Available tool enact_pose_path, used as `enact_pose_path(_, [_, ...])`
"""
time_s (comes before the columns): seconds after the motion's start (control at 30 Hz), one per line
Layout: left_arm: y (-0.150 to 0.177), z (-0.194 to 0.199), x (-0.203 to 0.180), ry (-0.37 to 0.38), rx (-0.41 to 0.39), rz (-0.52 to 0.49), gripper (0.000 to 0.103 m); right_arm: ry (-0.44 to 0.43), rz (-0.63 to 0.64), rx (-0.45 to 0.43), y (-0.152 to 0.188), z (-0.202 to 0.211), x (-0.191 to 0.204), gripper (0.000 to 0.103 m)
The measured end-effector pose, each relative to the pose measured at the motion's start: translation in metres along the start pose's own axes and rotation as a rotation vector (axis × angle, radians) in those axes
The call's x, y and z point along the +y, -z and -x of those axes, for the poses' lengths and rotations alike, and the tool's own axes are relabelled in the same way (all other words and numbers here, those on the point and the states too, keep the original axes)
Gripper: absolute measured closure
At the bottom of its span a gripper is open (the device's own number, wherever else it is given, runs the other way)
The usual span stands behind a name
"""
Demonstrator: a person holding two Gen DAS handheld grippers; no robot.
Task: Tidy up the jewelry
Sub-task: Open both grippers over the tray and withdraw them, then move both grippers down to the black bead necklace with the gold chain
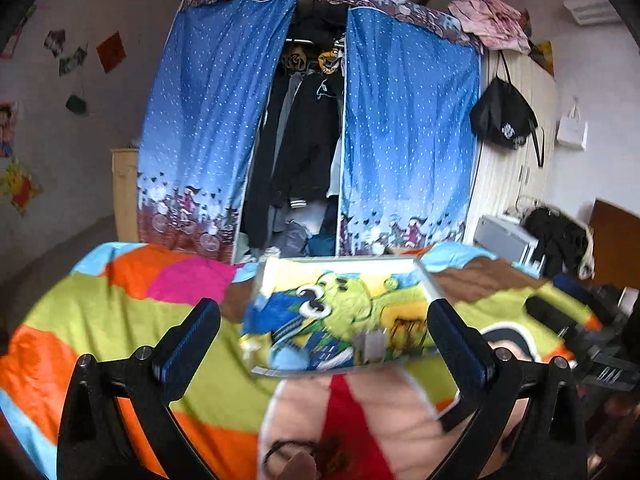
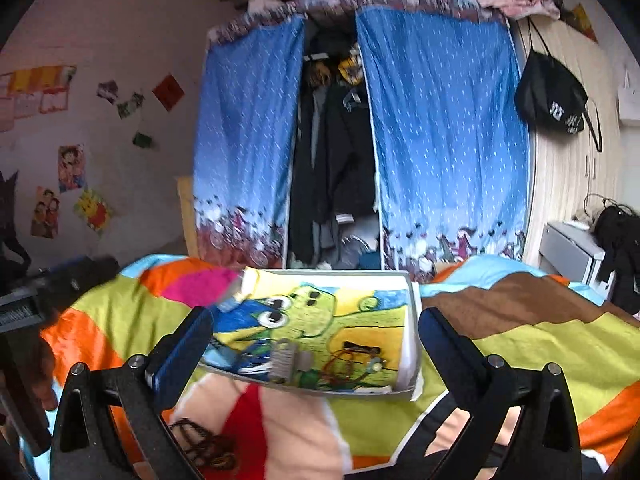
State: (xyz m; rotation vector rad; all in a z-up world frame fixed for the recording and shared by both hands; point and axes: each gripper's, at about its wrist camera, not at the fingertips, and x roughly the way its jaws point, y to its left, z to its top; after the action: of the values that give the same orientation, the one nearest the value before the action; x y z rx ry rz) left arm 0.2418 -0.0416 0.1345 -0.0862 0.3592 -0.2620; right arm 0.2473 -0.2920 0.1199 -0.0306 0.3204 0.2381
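**Two open grippers over a tray on the bed**

Two big things fill our view: the blue curtained wardrobe (image 1: pixel 308 120) at the back, parted in the middle with dark clothes hanging inside, and the bed's bright patchwork blanket (image 1: pixel 120 320) in front of it. On that blanket sits the shallow tray (image 2: pixel 412 312), lined with a cartoon frog print, and we see it blurred in both views. Inside it, near the front edge, lie a grey comb-like clip (image 2: pixel 286 360) and, just beside it to the right, a tangle of reddish cords (image 2: pixel 344 364). Closer to us, on the blanket outside the tray, lies a dark braided cord (image 2: pixel 200 440).

We have the left hand-held gripper (image 1: pixel 324 340) spread wide, nothing between its fingers, with the tray beyond them. The right hand-held gripper (image 2: pixel 316 344) is likewise wide apart and holding nothing.
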Motion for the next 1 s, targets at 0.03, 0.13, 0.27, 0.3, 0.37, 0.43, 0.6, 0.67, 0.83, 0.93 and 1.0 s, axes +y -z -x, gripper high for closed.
enact_pose_path(0.03, [0.005, 0.007, 0.0, -0.008, 0.002, -0.013, 0.002, -0.004, 0.0, -0.014, 0.002, 0.009, 0.005, 0.0])
enact_pose_path(0.13, [0.026, 0.026, 0.002, -0.01, 0.008, -0.039, 0.002, -0.023, -0.004, -0.045, 0.007, 0.032, 0.018, 0.0])
enact_pose_path(0.27, [0.058, 0.039, 0.01, 0.007, 0.069, -0.051, 0.002, -0.031, -0.007, -0.063, 0.023, 0.055, 0.036, 0.0])
enact_pose_path(0.3, [0.065, 0.041, 0.012, 0.012, 0.089, -0.053, 0.002, -0.033, -0.005, -0.06, 0.03, 0.06, 0.041, 0.0])
enact_pose_path(0.37, [0.084, 0.044, 0.018, 0.008, 0.125, -0.061, 0.002, -0.034, 0.006, -0.049, 0.042, 0.068, 0.048, 0.0])
enact_pose_path(0.43, [0.099, 0.048, 0.02, 0.011, 0.141, -0.067, 0.002, -0.031, 0.026, -0.032, 0.057, 0.073, 0.056, 0.0])
enact_pose_path(0.6, [0.133, 0.055, 0.026, 0.009, 0.182, -0.077, 0.002, -0.019, 0.066, 0.013, 0.093, 0.08, 0.075, 0.0])
enact_pose_path(0.67, [0.146, 0.054, 0.027, -0.001, 0.213, -0.077, 0.002, -0.017, 0.077, 0.046, 0.108, 0.079, 0.08, 0.0])
enact_pose_path(0.83, [0.174, 0.047, 0.033, 0.005, 0.314, -0.079, 0.002, -0.043, 0.052, 0.159, 0.145, 0.066, 0.084, 0.0])
enact_pose_path(0.93, [0.185, 0.044, 0.036, -0.009, 0.354, -0.079, 0.002, -0.044, 0.033, 0.249, 0.165, 0.051, 0.083, 0.0])
enact_pose_path(1.0, [0.192, 0.04, 0.037, -0.021, 0.379, -0.079, 0.002, -0.051, 0.02, 0.297, 0.177, 0.044, 0.08, 0.0])
